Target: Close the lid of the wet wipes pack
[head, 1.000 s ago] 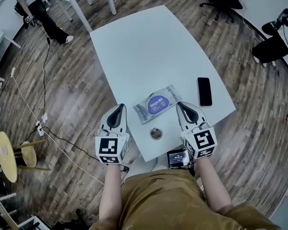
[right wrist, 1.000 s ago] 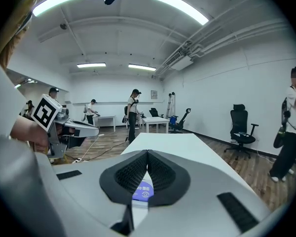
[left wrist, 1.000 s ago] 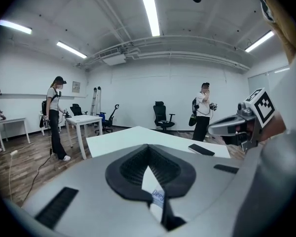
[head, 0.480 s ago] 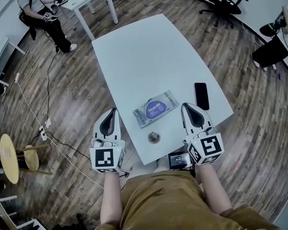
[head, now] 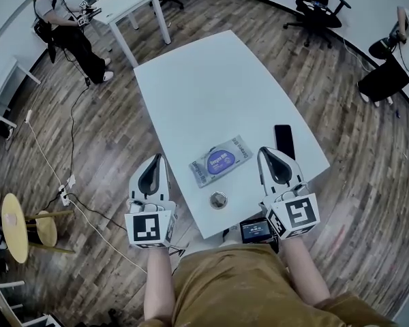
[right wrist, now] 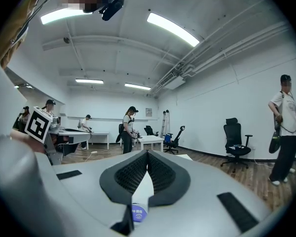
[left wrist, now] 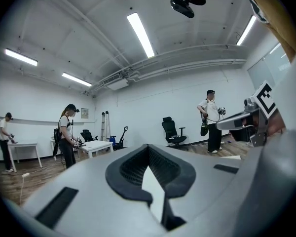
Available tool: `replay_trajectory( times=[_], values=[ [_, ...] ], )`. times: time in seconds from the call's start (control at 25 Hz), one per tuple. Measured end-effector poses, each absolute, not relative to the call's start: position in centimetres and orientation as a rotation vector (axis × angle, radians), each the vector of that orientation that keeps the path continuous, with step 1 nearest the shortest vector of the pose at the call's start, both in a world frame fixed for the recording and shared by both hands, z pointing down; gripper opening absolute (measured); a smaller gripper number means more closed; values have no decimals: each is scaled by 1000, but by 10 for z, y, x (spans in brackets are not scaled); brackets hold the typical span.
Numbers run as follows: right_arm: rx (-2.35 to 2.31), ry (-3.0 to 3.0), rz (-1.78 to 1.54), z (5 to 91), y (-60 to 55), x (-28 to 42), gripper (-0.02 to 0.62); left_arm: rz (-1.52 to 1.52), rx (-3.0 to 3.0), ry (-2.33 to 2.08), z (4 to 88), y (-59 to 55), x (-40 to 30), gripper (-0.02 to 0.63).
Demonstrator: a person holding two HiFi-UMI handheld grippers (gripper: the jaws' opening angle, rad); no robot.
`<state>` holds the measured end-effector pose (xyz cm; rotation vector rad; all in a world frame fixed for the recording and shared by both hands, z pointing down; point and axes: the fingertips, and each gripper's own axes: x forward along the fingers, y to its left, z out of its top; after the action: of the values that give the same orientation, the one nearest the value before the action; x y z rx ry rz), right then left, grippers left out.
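Observation:
The wet wipes pack [head: 221, 161] lies flat on the white table [head: 211, 87] near its front edge, and its purple oval lid looks flat on top. My left gripper [head: 154, 159] hangs over the floor just left of the table, shut and empty. My right gripper [head: 268, 152] is over the table's near right corner, right of the pack, also shut and empty. In the left gripper view, that gripper [left wrist: 148, 147] has its jaws meeting at the tips. Through the gap of the right gripper [right wrist: 147, 153] a bit of the purple wipes pack [right wrist: 138, 213] shows.
A black phone [head: 283, 142] lies on the table right of the pack. A small round metal disc [head: 219, 199] sits near the front edge. A small screen [head: 255, 230] is at my waist. Another white table [head: 126, 2], office chairs [head: 319, 2] and people stand around the room.
My left gripper has drawn back and to the left, away from the pack and off the table's edge. The right gripper has pulled back slightly. The pack has not moved.

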<state>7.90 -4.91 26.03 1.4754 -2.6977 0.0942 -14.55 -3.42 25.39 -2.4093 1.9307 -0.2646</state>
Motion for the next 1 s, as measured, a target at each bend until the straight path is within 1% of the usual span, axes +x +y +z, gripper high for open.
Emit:
replay_trajectory(
  times=[0.36, 1.0],
  values=[
    [1490, -2680, 110, 261, -55, 89, 8, -303, -2370, 1922, 249, -32, -149, 6],
    [1486, -2638, -1, 254, -63, 81, 8, -296, -2381, 1935, 253, -26, -152, 6]
  ],
)
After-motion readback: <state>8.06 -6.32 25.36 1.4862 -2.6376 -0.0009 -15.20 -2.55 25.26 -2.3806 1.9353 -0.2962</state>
